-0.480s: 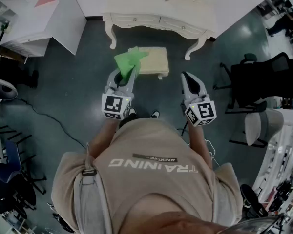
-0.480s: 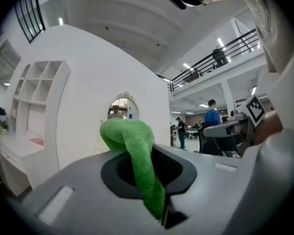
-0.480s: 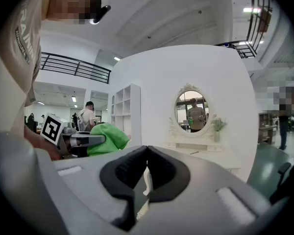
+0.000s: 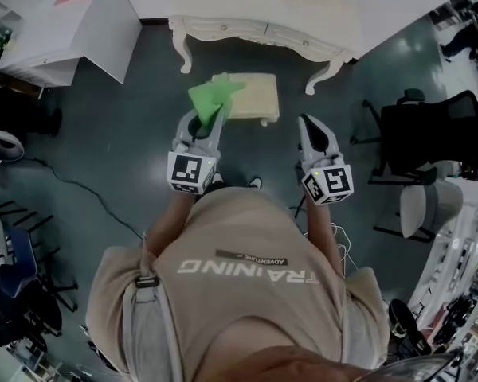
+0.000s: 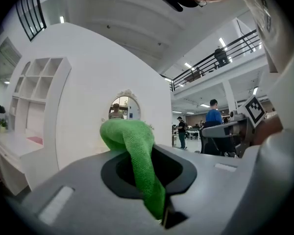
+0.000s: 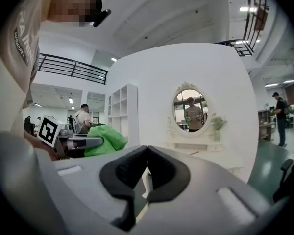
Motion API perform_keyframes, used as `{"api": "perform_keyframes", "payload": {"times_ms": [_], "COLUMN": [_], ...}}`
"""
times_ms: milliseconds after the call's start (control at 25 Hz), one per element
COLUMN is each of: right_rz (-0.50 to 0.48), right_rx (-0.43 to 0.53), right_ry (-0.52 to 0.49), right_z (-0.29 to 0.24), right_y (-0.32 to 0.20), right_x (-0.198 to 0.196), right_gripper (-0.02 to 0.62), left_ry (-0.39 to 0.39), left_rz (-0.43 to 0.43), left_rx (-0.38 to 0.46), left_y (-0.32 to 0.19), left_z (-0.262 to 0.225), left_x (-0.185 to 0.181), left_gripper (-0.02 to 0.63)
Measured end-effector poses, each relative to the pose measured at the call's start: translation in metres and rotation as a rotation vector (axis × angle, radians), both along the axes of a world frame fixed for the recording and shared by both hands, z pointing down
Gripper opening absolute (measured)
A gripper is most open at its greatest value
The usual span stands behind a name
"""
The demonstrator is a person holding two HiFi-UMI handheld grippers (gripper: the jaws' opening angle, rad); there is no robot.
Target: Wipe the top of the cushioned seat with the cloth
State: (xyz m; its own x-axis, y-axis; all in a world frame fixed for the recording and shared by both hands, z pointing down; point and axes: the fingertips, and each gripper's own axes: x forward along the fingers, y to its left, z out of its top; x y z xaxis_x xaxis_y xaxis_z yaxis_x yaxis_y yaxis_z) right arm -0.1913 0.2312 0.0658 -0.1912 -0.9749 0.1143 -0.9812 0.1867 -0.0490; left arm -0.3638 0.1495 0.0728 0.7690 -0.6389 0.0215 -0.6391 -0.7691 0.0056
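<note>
Left gripper (image 4: 210, 120) clamps green terry cloth (image 4: 213, 96) over left edge of cream cushioned seat (image 4: 255, 98), poised for wiping; right gripper (image 4: 309, 123) closed, empty, idle at right.

cloth (image 4: 213, 96): bright green, fine looped weave
cushioned seat (image 4: 255, 98): pale cream
left gripper (image 4: 206, 124): grey shell, black inner pads
right gripper (image 4: 311, 126): grey shell, black inner pads
marker cubes (image 4: 190, 172): white, black square patterns
dressing table (image 4: 255, 29): creamy white
floor (image 4: 119, 134): dark grey-green
shirt (image 4: 239, 245): tan, pale lettering
</note>
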Motion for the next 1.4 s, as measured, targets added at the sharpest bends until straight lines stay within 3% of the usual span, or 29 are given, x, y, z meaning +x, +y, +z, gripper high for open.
{"api": "perform_keyframes", "payload": {"times_ms": [400, 760, 960, 1400], "right_rz": [0.025, 0.109, 0.14, 0.011], "right_rx": [-0.05, -0.108, -0.128, -0.097], "right_ry": [-0.014, -0.028, -0.108, -0.06], "right_z": [0.021, 0.042, 0.054, 0.058], "right_y": [-0.043, -0.042, -0.034, -0.071], "right_x": [-0.006, -0.009, -0.004, 0.04], "right_gripper": [0.002, 0.002, 0.002, 0.002], "left_ry": [-0.045, -0.01, -0.017, -0.055], "left_rz": [0.059, 0.133, 0.125, 0.042], "left_rx": [0.037, -0.008, -0.041, -0.024], "left_y": [-0.049, -0.065, -0.066, -0.081], "left_z": [0.006, 0.028, 0.043, 0.041], "left_x": [0.015, 0.013, 0.012, 0.058], "left_gripper": [0.048, 0.048, 0.048, 0.048]}}
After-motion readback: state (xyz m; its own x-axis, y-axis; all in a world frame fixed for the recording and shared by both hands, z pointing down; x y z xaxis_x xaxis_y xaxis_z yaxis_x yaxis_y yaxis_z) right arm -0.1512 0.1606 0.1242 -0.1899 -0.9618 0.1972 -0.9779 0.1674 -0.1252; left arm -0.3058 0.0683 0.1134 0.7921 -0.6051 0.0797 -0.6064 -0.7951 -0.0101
